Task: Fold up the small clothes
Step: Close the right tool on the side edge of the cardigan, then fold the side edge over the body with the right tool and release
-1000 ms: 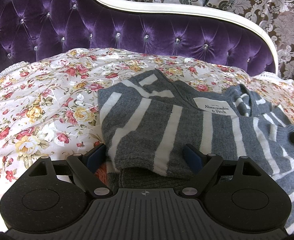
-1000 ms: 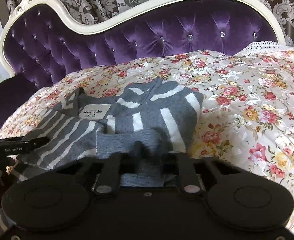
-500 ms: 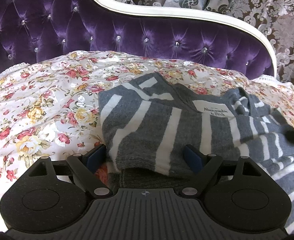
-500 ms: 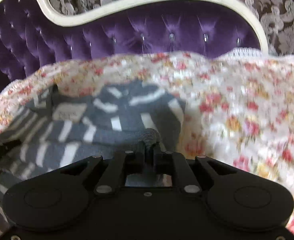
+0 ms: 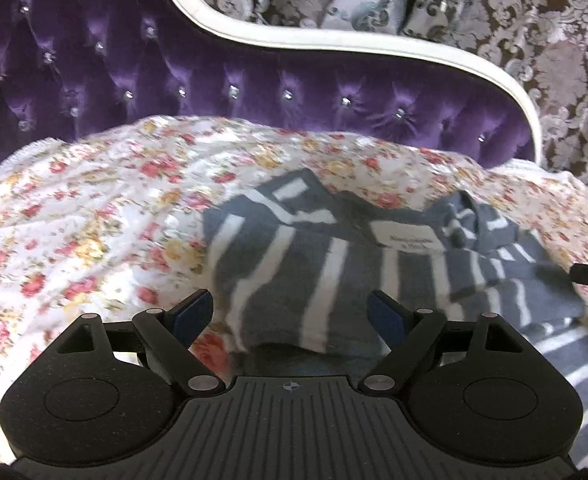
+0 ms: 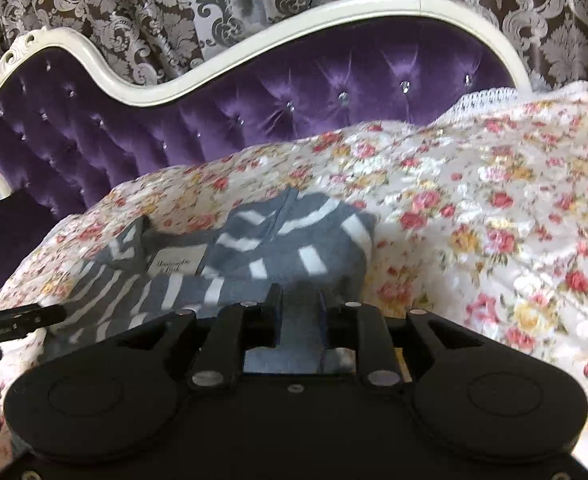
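Both units matte black: left gripper (image 5: pixel 289 316) has ribbed centre plate, crosshair mark, blue finger pads (image 5: pixel 191 314), silver pivot screws; right gripper (image 6: pixel 300 312) smooth-faced, same round side discs.

Soft daylight fills both views, bright on the floral bedspread (image 5: pixel 93 216) — its white patches nearly wash out. The purple headboard (image 6: pixel 253 112) shows satin sheen. Motion blur softens the fabrics; fisheye distortion bends the edges — gripper bodies sit dark in shadow.
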The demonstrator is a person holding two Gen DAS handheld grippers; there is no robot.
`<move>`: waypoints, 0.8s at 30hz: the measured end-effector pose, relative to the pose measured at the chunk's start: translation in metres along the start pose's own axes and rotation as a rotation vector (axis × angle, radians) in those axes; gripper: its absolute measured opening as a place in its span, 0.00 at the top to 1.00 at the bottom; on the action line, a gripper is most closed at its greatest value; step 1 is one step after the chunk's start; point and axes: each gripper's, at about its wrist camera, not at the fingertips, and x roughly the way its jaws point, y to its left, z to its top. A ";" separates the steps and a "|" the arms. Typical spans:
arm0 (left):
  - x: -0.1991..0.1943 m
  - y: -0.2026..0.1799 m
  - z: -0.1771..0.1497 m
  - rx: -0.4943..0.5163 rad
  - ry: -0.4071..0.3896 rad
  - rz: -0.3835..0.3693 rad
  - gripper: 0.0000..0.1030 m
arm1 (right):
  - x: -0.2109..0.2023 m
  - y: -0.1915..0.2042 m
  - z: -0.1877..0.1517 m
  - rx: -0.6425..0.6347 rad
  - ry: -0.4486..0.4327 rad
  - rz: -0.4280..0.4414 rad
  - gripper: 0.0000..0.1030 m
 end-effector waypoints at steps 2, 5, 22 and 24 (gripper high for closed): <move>0.008 -0.004 -0.003 0.005 0.026 -0.002 0.18 | 0.000 0.008 -0.003 -0.072 0.005 -0.013 0.70; 0.023 -0.008 -0.012 0.036 0.086 0.021 0.11 | 0.000 0.023 -0.008 -0.172 0.001 -0.015 0.57; 0.026 -0.007 -0.013 0.031 0.099 0.032 0.06 | 0.030 0.103 -0.039 -0.621 0.011 0.050 0.50; 0.027 -0.006 -0.013 0.029 0.100 0.031 0.06 | 0.029 0.107 -0.041 -0.640 0.004 0.075 0.50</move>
